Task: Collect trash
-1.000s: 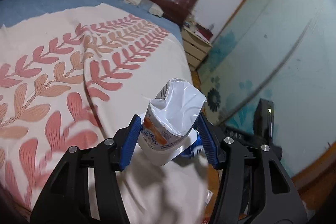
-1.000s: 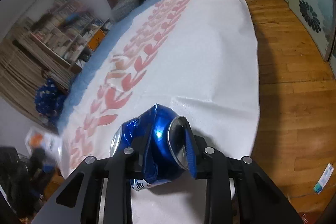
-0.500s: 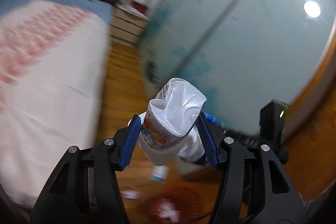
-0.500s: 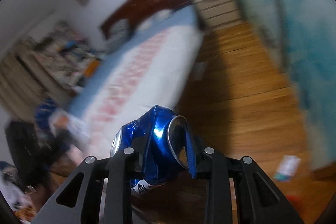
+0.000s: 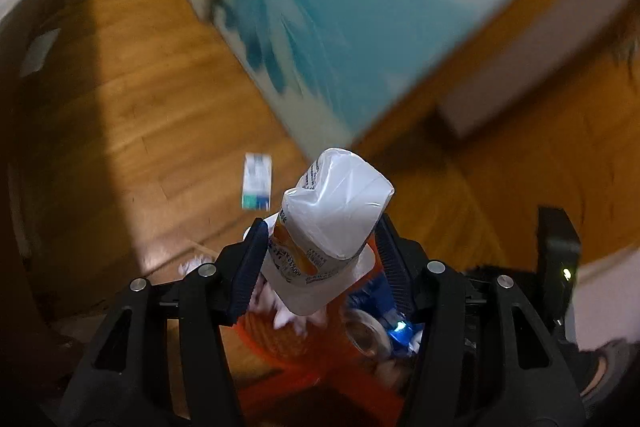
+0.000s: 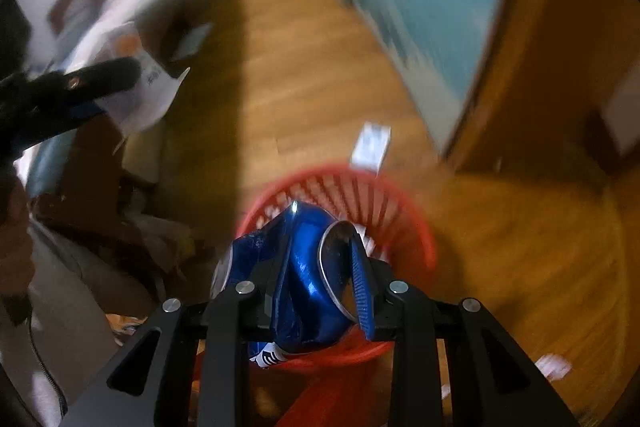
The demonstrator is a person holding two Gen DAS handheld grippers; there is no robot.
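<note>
The left gripper [image 5: 322, 255] had its jaws pinching a crumpled white carton [image 5: 326, 223], long axis running away from the jaws, flattened end outward. The right gripper's [image 6: 316, 283] jaws clamped a crushed blue can [image 6: 294, 275] lying crosswise, its round end toward the right jaw. Both hung above the red basket [image 6: 404, 203], dropping looked imminent. A small box [image 5: 257, 181] remained on the floor [image 5: 168, 95].
</note>
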